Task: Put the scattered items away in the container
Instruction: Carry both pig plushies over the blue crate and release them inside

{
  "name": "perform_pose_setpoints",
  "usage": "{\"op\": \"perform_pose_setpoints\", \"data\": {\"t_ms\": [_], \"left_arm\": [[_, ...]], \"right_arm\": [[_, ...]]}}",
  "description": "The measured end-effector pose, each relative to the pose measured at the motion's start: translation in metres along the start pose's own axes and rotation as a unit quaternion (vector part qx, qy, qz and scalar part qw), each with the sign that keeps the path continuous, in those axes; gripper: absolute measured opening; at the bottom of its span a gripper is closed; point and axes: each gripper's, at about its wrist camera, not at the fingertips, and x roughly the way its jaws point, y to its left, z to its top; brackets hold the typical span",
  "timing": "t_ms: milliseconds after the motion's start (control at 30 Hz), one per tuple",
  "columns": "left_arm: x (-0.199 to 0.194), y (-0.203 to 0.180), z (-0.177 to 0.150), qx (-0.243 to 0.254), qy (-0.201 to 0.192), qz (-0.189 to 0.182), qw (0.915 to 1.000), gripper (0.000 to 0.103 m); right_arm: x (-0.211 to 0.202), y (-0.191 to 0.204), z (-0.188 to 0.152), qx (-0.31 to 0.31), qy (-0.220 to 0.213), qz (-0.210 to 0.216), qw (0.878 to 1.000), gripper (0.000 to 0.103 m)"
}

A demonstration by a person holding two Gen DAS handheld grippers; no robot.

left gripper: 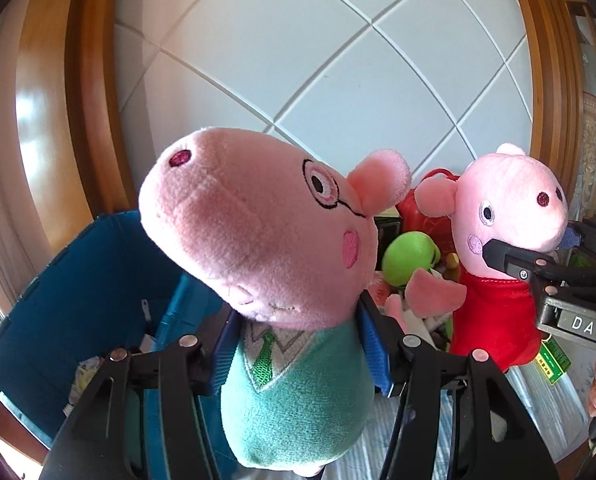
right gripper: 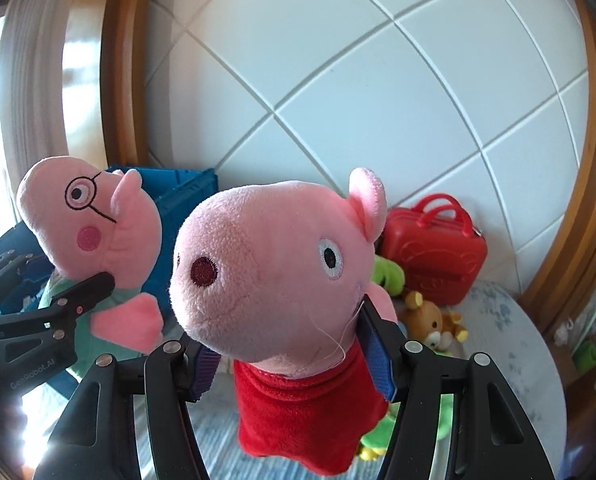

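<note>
while each hand-held gripper clamps a plush pig.

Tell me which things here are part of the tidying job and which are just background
Part of the job:
- blue container
- pig plush with glasses, shut in left gripper
- pig plush in red dress, shut in right gripper
- red toy suitcase, bear plush, green plush, not yet tidied

Background:
- white tiled wall
- wooden frame

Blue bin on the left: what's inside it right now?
In the left wrist view, the blue bin holds some pale, crumpled items near the bottom, too unclear to identify. The glasses-wearing pig plush, held in the left claw, covers the bin's right side.
</note>
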Motion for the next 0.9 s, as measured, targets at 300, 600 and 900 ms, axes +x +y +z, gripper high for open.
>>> {"op": "perform_pose_setpoints", "data": {"t_ms": [300, 600, 900], "left_arm": [[-0.009, 0.177, 0.008, -0.001, 0.003, 0.055, 0.9985, 0.054], [0.046, 0.286, -0.023, -0.026, 0.117, 0.068, 0.9905, 0.054], [0.086, 0.321, -0.068, -0.048, 0.182, 0.063, 0.9802, 0.054]], "right_arm": [[0.026, 0.166, 0.080, 0.003, -0.037, 0.048, 0.998, 0.061], [0.067, 0.290, 0.102, -0.001, 0.001, 0.107, 0.994, 0.061], [0.118, 0.328, 0.073, 0.002, 0.087, 0.126, 0.988, 0.061]]}}
